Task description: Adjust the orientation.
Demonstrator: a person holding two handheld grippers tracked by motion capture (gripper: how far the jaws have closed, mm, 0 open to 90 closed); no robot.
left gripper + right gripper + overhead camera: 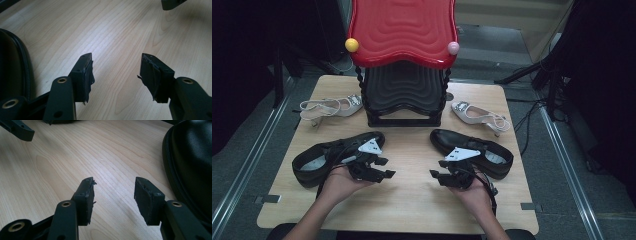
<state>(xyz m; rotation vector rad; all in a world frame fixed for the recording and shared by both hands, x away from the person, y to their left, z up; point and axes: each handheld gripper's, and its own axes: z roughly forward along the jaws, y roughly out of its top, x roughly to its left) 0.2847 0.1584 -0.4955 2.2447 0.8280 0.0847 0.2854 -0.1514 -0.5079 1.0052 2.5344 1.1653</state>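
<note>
Both sets of fingers are held released and empty over the bare wooden counter (412, 200), with the left gripper (382, 167) and the right gripper (436, 174) pointing inward at each other. A black leather shoe (329, 155) lies just outside and behind the left fingers (83, 75), and its mate (477, 147) lies just outside and behind the right fingers (147, 200); neither shoe is touched. The shoes are judged to be fairly light but bulky, with smooth, glossy uppers from which the fingers could slip; the collar around the opening or the heel back is judged the firmest place to be pinched, since the toe cap is rounded and too wide. In the high view, a red and black shoe rack (403, 60) is seen ahead of the fingers, with a pale heeled sandal (332, 106) at its left and another (479, 116) at its right. In the gripper views the torn padding on the finger faces and the stitched edge of each shoe's upper are shown closely, which cannot be made out from above.
</note>
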